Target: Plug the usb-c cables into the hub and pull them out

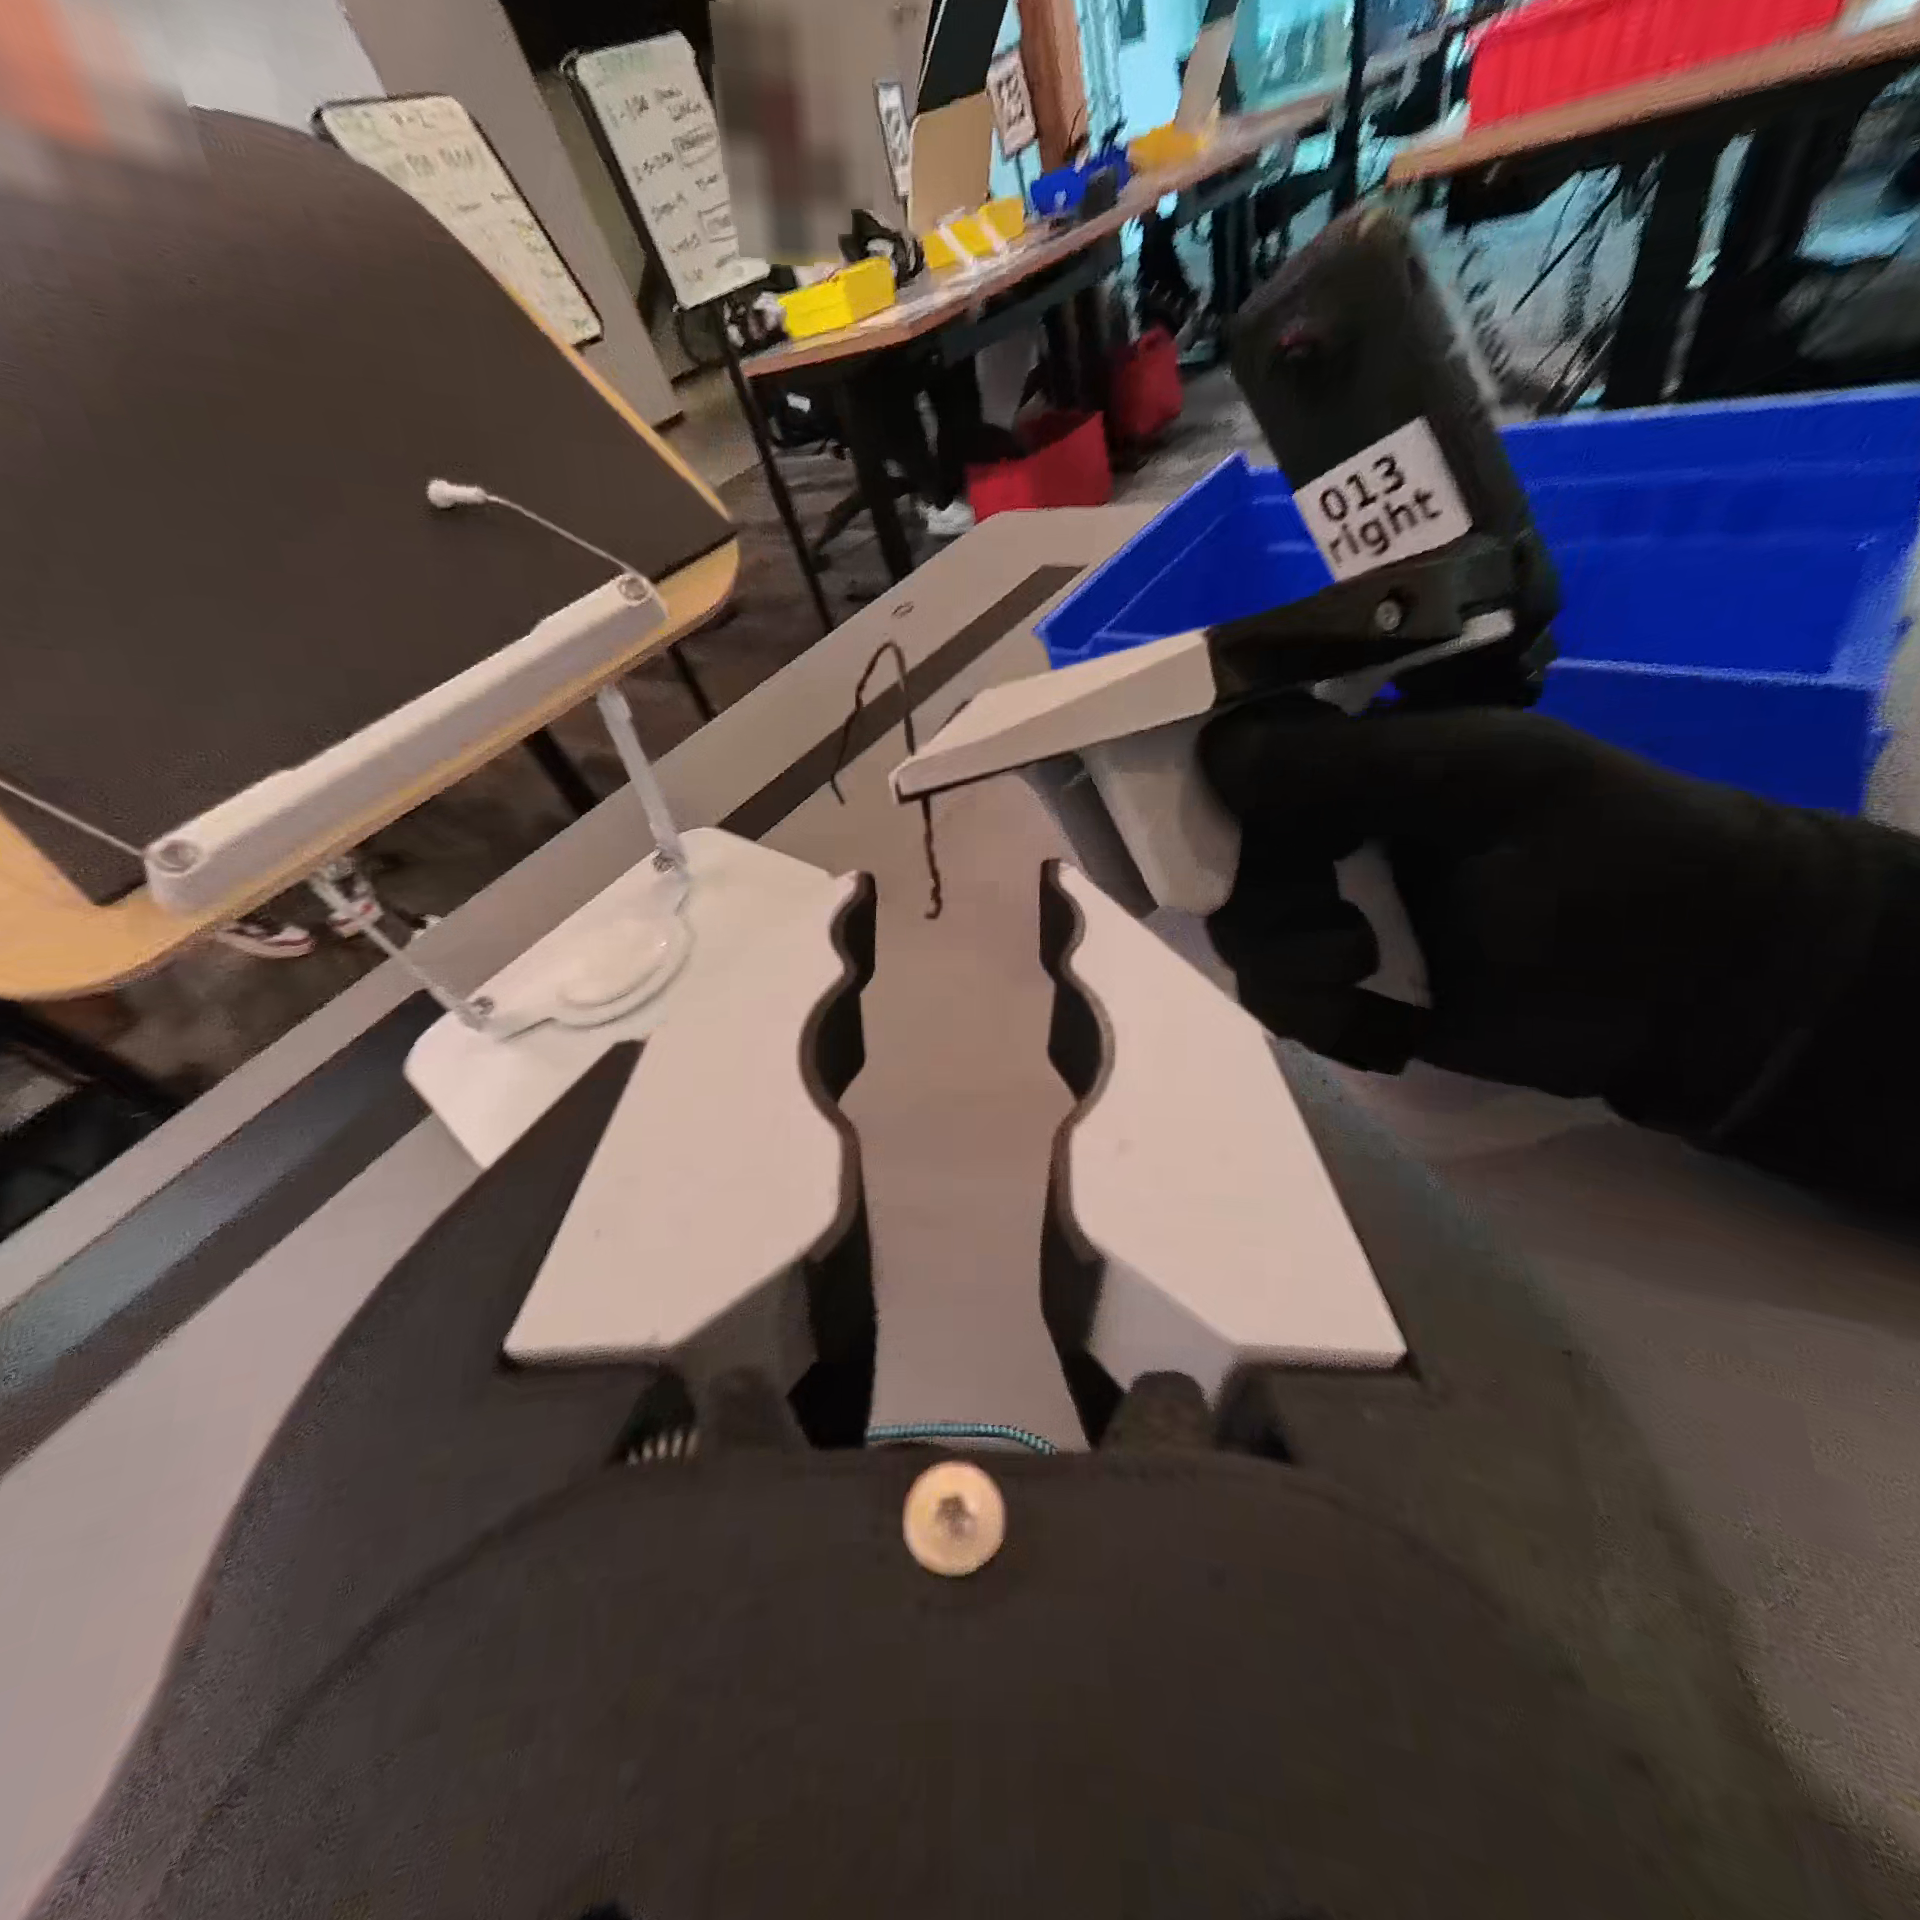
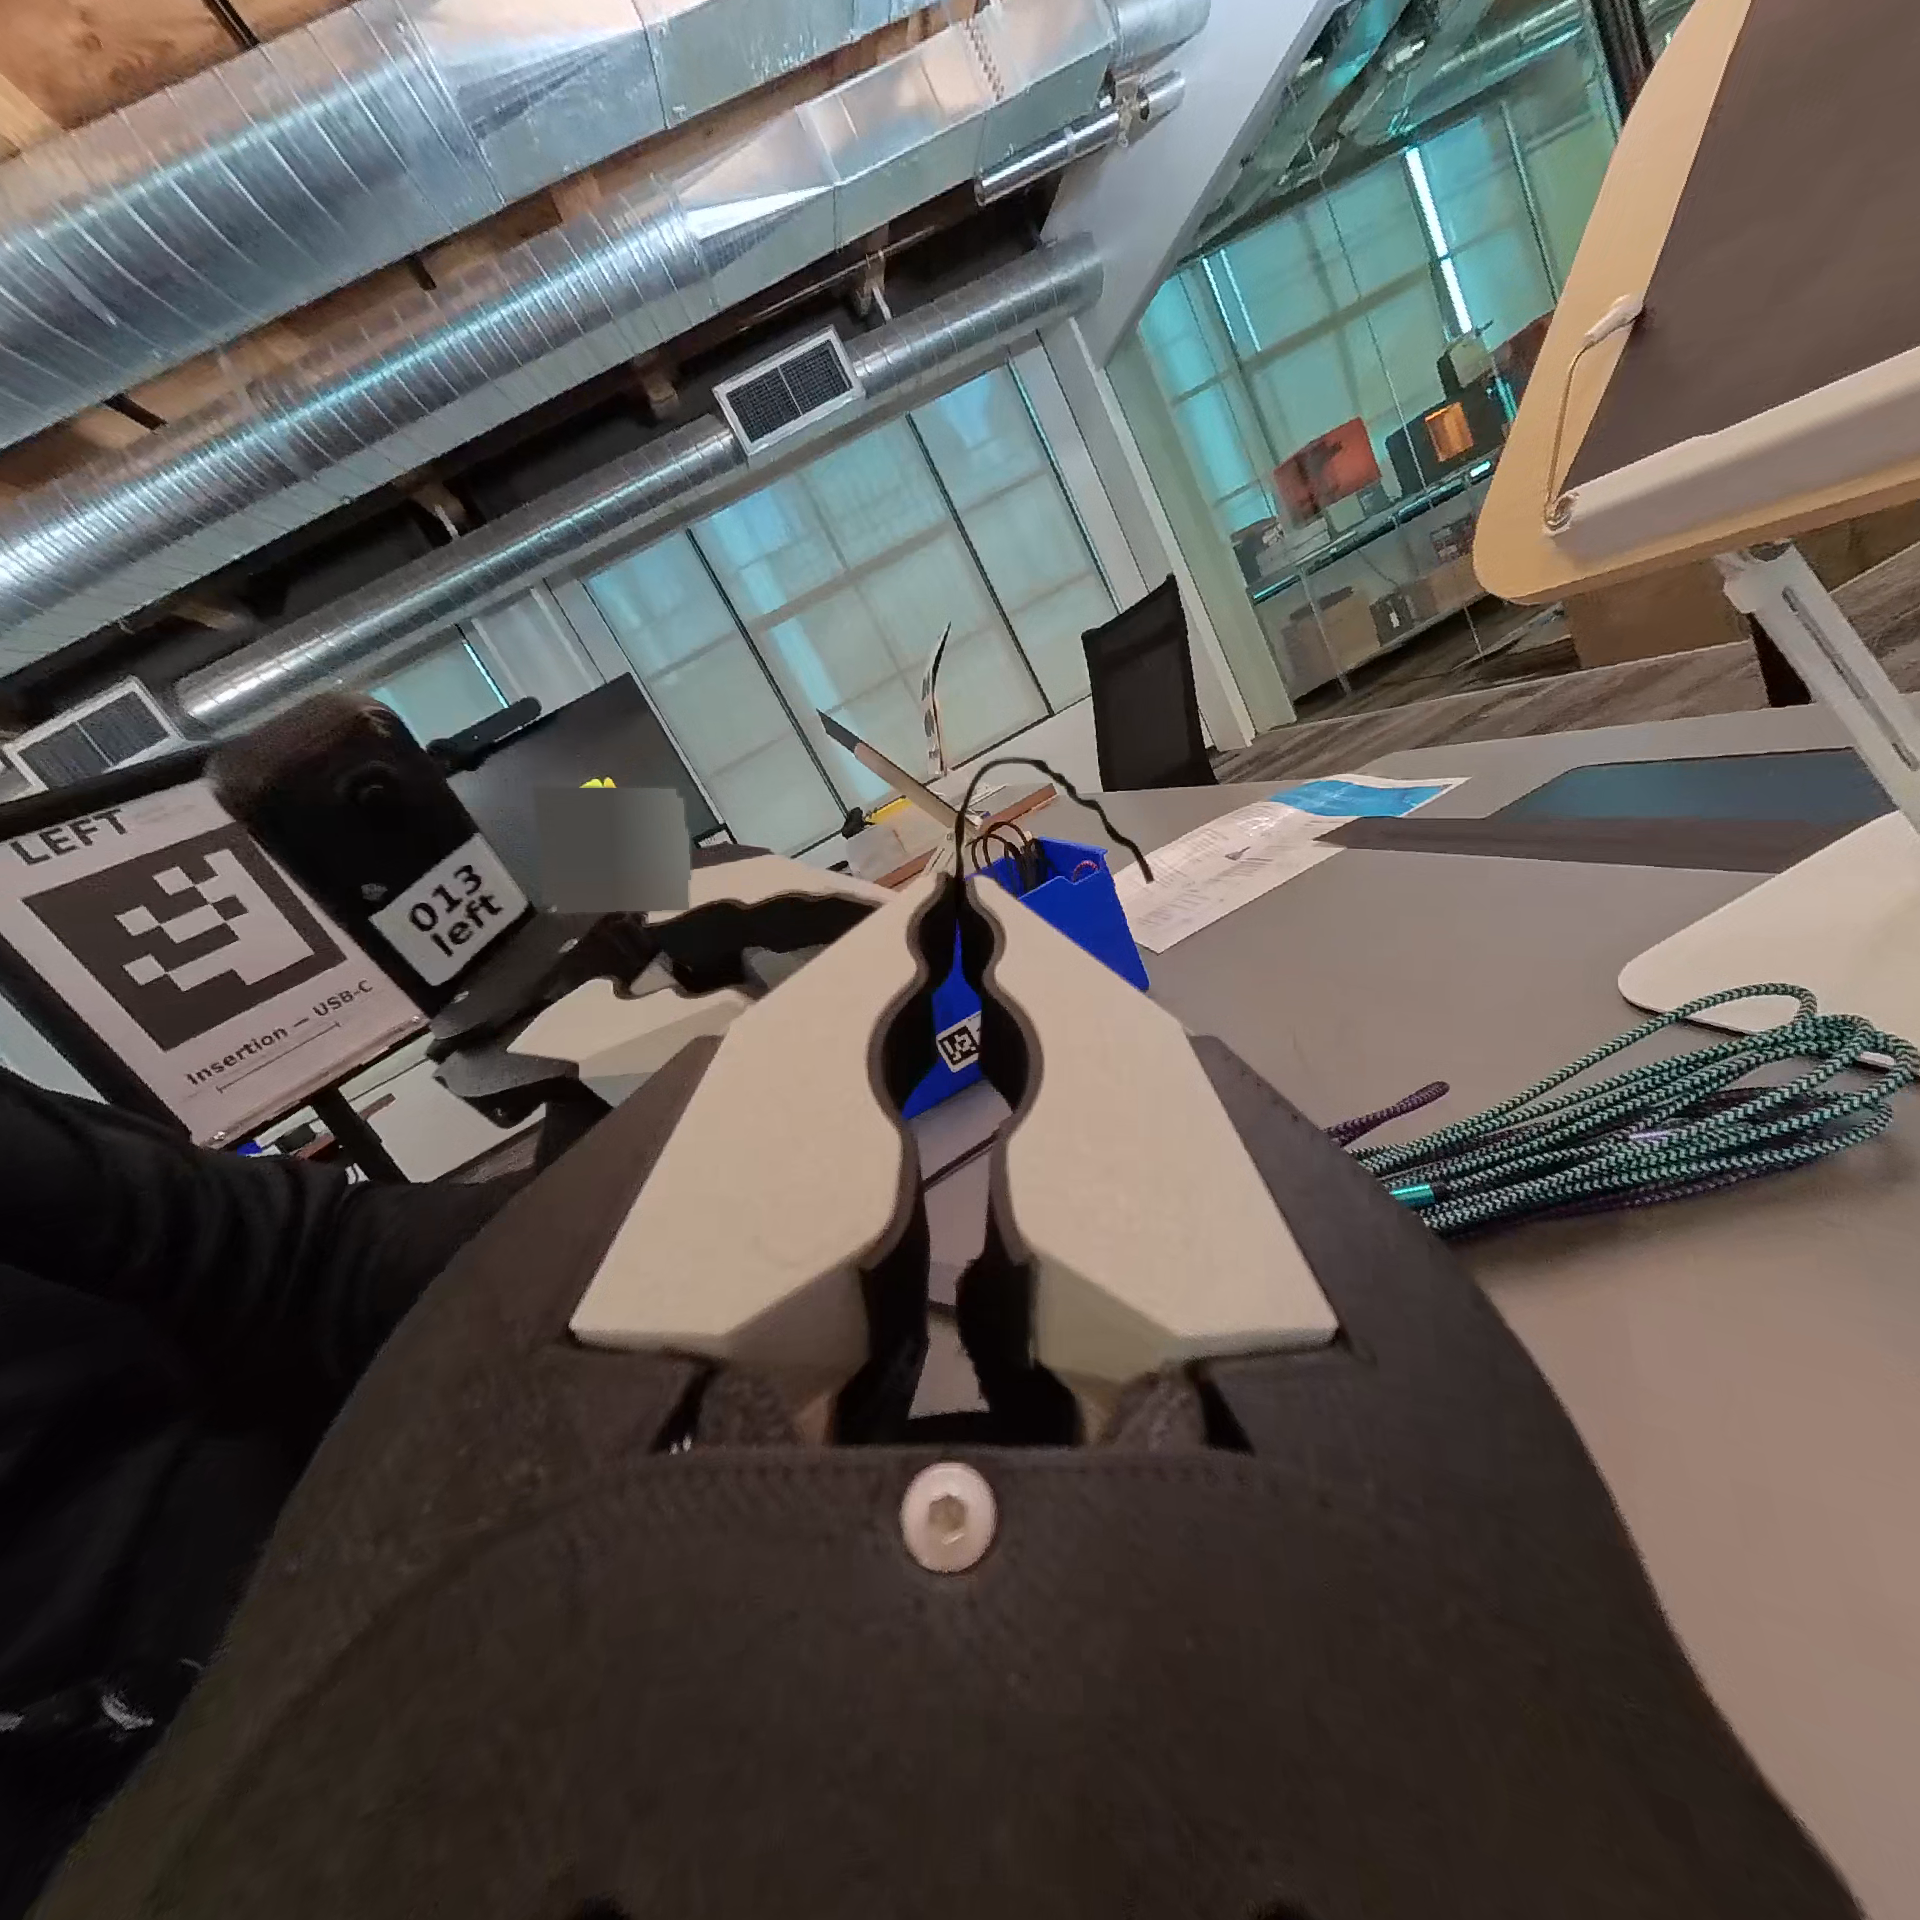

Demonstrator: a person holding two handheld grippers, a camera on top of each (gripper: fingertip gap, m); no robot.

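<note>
My right gripper [image 2: 961,894] is shut on a thin black wavy tie [image 2: 1081,805], whose ends stick out past its tips. In the left wrist view it [image 1: 904,779] hangs the tie [image 1: 902,686] just above the grey table, right in front of my left gripper [image 1: 956,878]. My left gripper is open and empty, with its fingers wide apart over the table. It also shows at the left of the right wrist view [image 2: 717,945]. A coiled bundle of teal and purple braided cables [image 2: 1683,1112] lies on the table to the right. No hub shows in either view.
A tilted dark board [image 1: 260,468] on a white stand [image 1: 582,987] rises at the left. A large blue bin [image 1: 1714,540] sits behind the right gripper. A small blue bin [image 2: 1081,914], printed papers [image 2: 1247,852] and a marker sign [image 2: 177,935] stand farther off. Both grippers' tips are close together, under 4 cm apart.
</note>
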